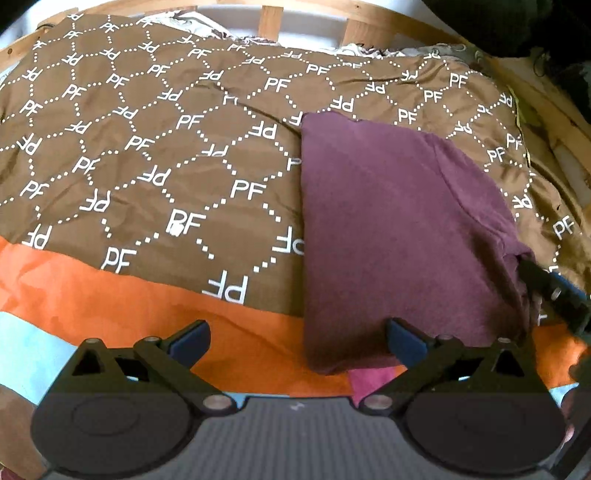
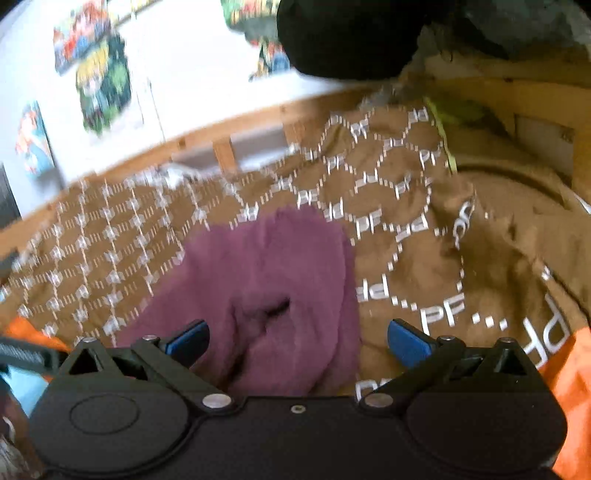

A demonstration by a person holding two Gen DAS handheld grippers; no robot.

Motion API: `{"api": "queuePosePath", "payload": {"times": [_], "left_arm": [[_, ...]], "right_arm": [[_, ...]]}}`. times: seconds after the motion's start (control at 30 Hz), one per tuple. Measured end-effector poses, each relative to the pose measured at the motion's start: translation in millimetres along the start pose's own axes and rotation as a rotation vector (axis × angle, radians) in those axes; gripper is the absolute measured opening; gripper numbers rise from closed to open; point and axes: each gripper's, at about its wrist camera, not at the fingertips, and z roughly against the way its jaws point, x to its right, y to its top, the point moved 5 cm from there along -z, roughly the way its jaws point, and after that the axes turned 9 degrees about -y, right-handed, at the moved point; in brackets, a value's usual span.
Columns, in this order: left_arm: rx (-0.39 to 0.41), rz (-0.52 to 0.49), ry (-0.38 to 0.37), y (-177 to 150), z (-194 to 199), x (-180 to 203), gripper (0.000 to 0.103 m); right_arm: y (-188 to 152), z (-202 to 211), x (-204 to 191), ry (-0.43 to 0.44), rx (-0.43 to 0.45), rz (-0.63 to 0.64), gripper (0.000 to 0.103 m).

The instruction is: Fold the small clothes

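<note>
A maroon garment [image 1: 399, 229] lies folded on the brown patterned bedspread [image 1: 147, 147], right of centre in the left wrist view. My left gripper [image 1: 299, 339] is open and empty, its right finger at the garment's near left corner. My right gripper [image 2: 299, 341] is open and empty, just above the garment's bunched near edge [image 2: 273, 280]. In the left wrist view the right gripper [image 1: 554, 291] shows at the garment's right edge.
The bedspread has an orange band [image 1: 110, 291] along its near side. A wooden bed frame [image 1: 269, 18] runs behind. A black object [image 2: 351, 37] sits at the far right. Posters [image 2: 99, 74] hang on the white wall.
</note>
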Motion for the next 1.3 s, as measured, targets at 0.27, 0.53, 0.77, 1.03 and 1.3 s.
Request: {"api": "queuePosePath", "payload": {"times": [0.27, 0.53, 0.77, 1.03, 1.3], "left_arm": [[0.026, -0.079, 0.011, -6.9, -4.4, 3.8, 0.103], [0.010, -0.049, -0.024, -12.8, -12.7, -0.7, 0.103], [0.009, -0.032, -0.026, -12.6, -19.2, 0.1, 0.103], [0.011, -0.019, -0.037, -14.2, -24.5, -1.5, 0.103], [0.013, -0.025, -0.036, -14.5, -23.1, -1.6, 0.103]], "right_arm": [[11.0, -4.3, 20.4, 0.024, 0.055, -0.135, 0.102], [21.5, -35.2, 35.8, 0.101, 0.083, -0.236, 0.102], [18.3, -48.9, 34.9, 0.122, 0.105, -0.227, 0.101], [19.4, -49.5, 21.6, 0.132, 0.153, -0.130, 0.093], [21.6, -54.0, 37.7, 0.110, 0.130, -0.202, 0.064]]}}
